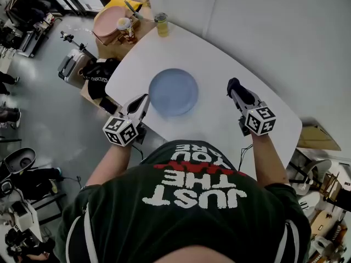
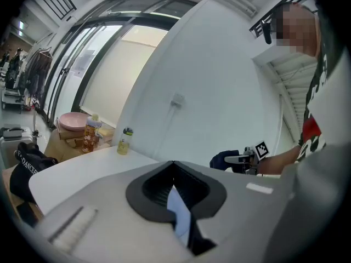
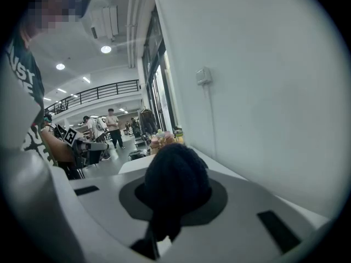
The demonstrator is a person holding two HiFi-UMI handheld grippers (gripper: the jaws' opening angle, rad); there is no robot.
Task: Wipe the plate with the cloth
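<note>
**Cloth in the tool, plate not wiped yet**

The right tool is squeezed shut on a dark cloth, which sits bunched up at its tip. The left tool is closed tight with nothing in it, and only a bit of blue shows through the gap behind its tips. The blue plate lies flat on the white tabletop between the two tools. It is just beside the tip of the left tool and off to the left of the right tool. The cloth is not touching the plate. So the cloth looks picked up and ready, but the wiping does not seem to have started. What is left is to bring the cloth over to the plate and rub it across the blue face.
</note>
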